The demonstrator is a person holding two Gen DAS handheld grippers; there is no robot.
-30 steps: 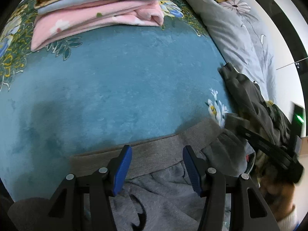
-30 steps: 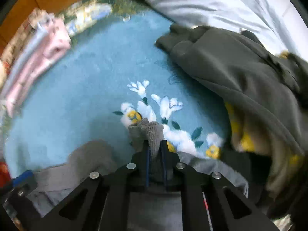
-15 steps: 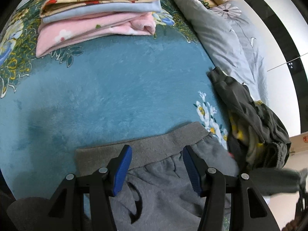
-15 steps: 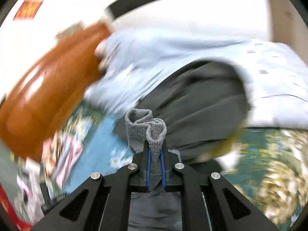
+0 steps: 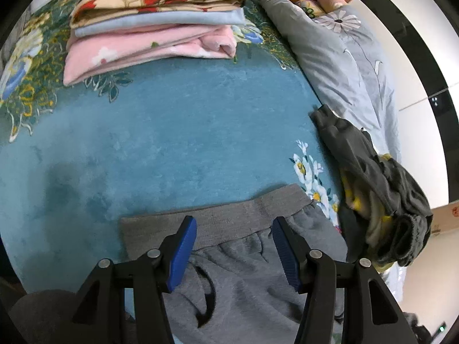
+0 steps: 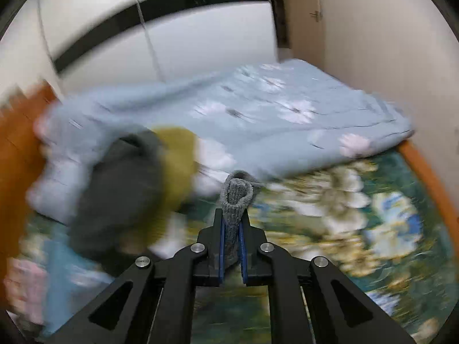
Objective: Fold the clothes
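Hand-held gripper on the right [image 6: 231, 229] is clenched on a ribbed grey cuff [image 6: 236, 197], which stands up out of its blue pads; its view is smeared with motion and tilted up toward the pale floral duvet [image 6: 272, 114] and the wall, so it is raised off the bed. The left hand-held gripper [image 5: 233, 246] is released, jaws wide apart, hovering low over the grey sweatpants [image 5: 249, 272].

Taking the sweatpants' ribbed waistband [image 5: 223, 215] as the landmark: it lies flat on the teal floral blanket [image 5: 172, 132], running crosswise just ahead of the left fingertips, so the pants' long axis runs back from the band toward the person. A dark grey and yellow heap of clothes [image 5: 381, 195] sits just to its right, and a folded stack [image 5: 149, 34] of pink, blue and printed cloth lies well beyond it.

The left hand is plainly nearer the waistband. My guess is that the cuff belongs to these pants, though the pictures do not show the cloth joining. If so, the fold turns on bringing that end forward along the long axis to meet the band, with the left holding it down.
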